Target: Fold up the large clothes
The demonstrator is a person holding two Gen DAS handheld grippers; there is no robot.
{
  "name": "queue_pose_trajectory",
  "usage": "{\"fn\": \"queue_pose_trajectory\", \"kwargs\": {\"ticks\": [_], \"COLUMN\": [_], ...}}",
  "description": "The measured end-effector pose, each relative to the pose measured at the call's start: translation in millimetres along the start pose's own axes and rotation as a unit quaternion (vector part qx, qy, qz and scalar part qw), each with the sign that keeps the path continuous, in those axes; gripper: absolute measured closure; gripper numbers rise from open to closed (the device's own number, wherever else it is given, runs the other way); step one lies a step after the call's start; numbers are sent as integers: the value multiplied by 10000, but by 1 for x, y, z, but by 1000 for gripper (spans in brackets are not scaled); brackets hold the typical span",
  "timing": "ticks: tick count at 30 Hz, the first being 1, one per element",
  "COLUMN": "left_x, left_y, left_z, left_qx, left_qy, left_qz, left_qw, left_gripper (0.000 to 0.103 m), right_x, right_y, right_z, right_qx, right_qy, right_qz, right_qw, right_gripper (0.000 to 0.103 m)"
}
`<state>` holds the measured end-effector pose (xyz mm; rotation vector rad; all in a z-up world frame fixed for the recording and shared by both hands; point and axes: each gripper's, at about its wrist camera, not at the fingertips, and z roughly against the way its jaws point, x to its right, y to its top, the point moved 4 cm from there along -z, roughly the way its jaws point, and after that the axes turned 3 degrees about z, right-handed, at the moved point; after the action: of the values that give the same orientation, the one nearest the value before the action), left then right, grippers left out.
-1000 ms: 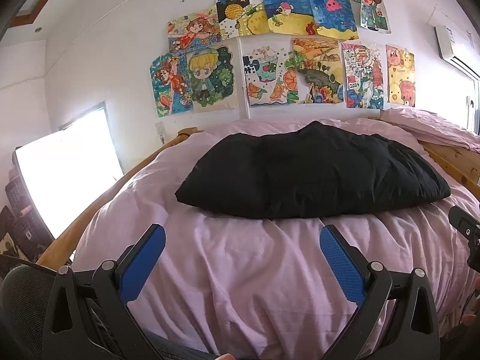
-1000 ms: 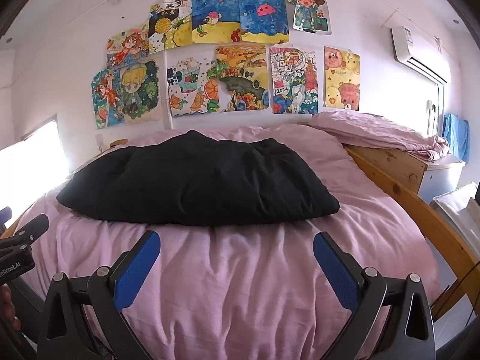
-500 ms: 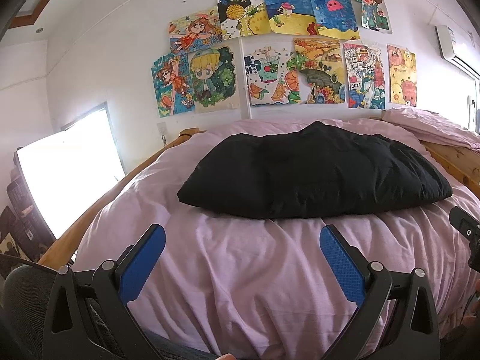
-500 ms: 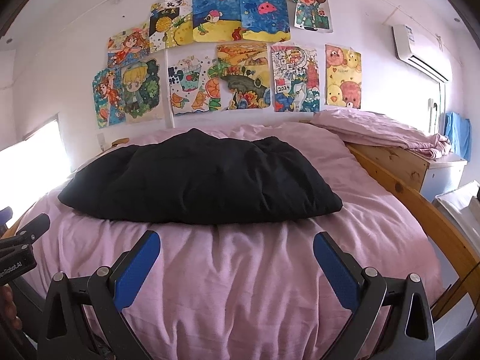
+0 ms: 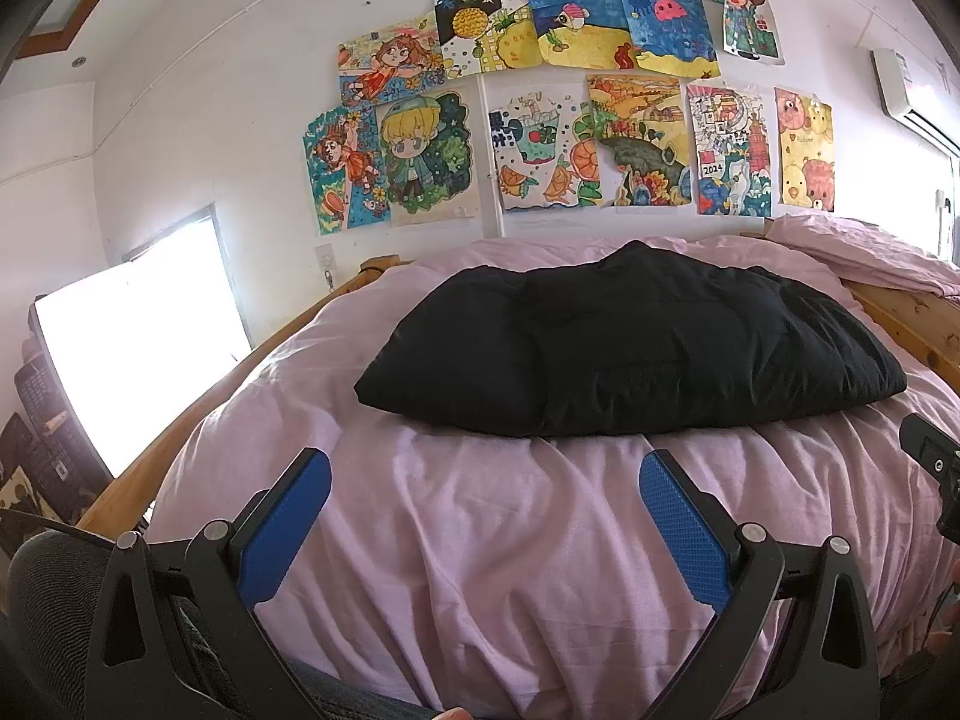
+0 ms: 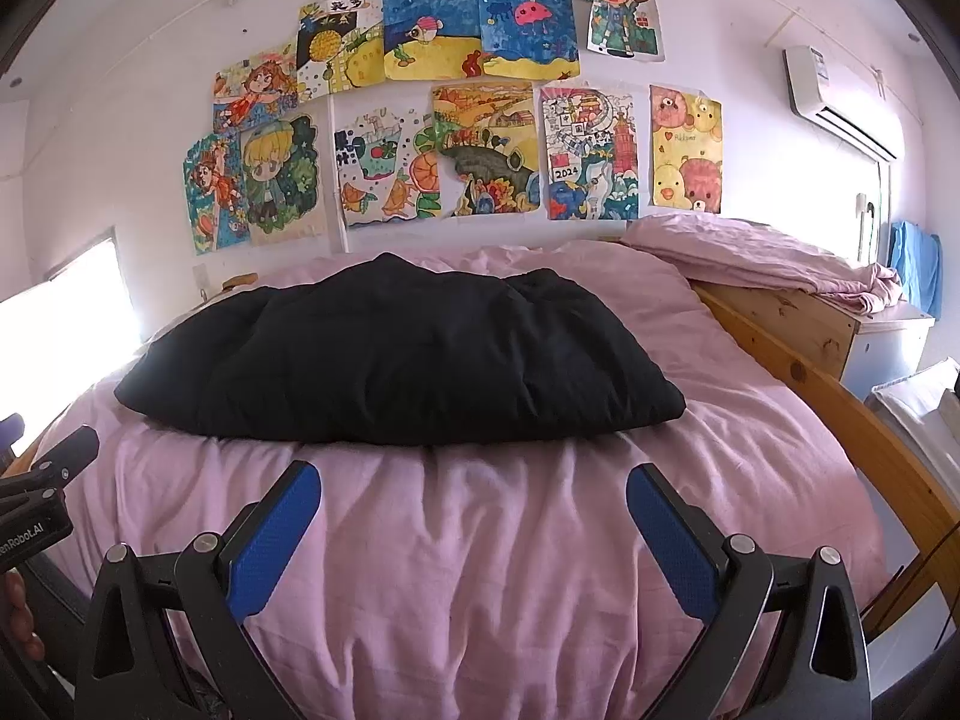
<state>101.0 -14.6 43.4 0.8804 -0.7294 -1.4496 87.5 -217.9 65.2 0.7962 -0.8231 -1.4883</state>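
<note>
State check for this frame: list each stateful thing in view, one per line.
left gripper: open, holding nothing, short of the garment.
right gripper: open, holding nothing.
black garment: lying bunched across the bed, not gripped.
pink bedcover: spread over the bed, wrinkled.
pink bedding: folded on the wooden cabinet.

Black padded garment [image 5: 630, 348], folded, on bed

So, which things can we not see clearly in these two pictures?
- Puffy black quilted garment: far side and underside hidden by its own bulk, both views.
- Window: overexposed, left view.
- Right gripper: cut off by the left view's edge.
- White air conditioner: label too small, right view.
</note>
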Motion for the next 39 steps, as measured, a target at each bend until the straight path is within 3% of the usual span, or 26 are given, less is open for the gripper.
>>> {"fn": "queue_pose_trajectory", "kwargs": {"ticks": [39], "left_x": [-3], "left_y": [1], "left_z": [-1], "left_qx": [0], "left_qy": [-24], "left_qz": [-17], "left_qw": [10000], "left_gripper": [2], "right_x": [-1], "right_y": [1], "right_z": [0], "right_qx": [-10], "right_qy": [2], "right_qz": [-13], "right_qw": [10000], "right_gripper": [0]}}
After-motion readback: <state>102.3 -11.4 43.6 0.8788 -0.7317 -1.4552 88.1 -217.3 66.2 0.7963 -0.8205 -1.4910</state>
